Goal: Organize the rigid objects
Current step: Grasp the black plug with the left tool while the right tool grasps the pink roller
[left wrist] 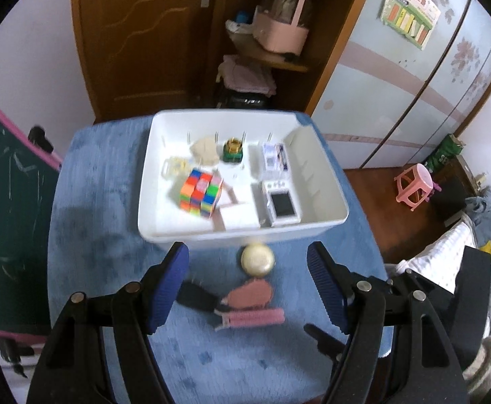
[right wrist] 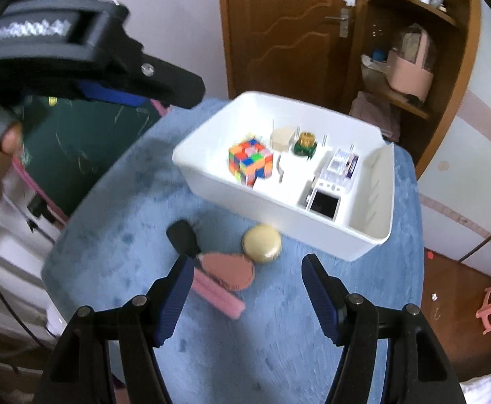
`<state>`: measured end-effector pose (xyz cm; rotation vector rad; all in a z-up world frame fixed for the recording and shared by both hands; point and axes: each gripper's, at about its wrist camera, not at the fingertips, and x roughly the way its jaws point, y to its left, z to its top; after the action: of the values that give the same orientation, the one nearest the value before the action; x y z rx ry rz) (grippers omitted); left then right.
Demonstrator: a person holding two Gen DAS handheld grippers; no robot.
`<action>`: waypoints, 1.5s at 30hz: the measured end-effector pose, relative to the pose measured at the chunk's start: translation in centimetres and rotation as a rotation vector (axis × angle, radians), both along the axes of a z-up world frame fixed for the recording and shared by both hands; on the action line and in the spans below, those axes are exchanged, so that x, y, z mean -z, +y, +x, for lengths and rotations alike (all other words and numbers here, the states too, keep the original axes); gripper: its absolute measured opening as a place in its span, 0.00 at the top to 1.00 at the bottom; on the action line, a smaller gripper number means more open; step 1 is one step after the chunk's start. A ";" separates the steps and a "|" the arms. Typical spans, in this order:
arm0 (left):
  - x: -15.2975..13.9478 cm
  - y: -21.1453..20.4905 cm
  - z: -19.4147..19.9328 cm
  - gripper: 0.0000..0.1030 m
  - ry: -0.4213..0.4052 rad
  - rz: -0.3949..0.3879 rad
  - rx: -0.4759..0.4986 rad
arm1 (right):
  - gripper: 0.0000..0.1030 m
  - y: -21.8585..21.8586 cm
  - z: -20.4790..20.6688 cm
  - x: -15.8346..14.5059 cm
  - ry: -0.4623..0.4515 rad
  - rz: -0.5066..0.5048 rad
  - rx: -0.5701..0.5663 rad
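White bin (left wrist: 322, 181), already holding a colour cube (left wrist: 201, 194), sits on the blue tabletop (left wrist: 94, 208) as both my tools, left (left wrist: 248, 286) and right (right wrist: 245, 294), hang released above the smooth, probably slippery round gold case (left wrist: 257, 260), best pinched across its rim, and lighter pink brushes (left wrist: 250, 298).

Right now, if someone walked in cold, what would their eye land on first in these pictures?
Probably the bright multicoloured puzzle cube inside the white bin, which sits at the far side of the blue table cover. Next, the round gold tin just outside the bin's near wall, with a pink comb beside it, between the open left gripper fingers.
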<state>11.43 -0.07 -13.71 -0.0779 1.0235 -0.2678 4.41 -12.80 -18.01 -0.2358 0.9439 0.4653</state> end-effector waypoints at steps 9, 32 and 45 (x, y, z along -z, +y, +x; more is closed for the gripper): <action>6.6 2.0 -1.1 0.26 0.122 -0.022 -0.111 | 0.34 2.2 -0.9 6.4 0.047 -0.057 -0.128; 17.3 4.7 2.5 0.26 0.381 0.015 -0.324 | 0.35 6.1 -1.1 12.8 0.164 -0.149 -0.435; 19.2 4.1 2.0 0.26 0.385 0.039 -0.316 | 0.45 9.3 -1.0 13.8 0.124 -0.178 -0.499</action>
<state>13.45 3.98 -32.89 -0.2606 1.3780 0.0596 3.45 -3.48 -31.83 -0.6171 1.0491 0.8625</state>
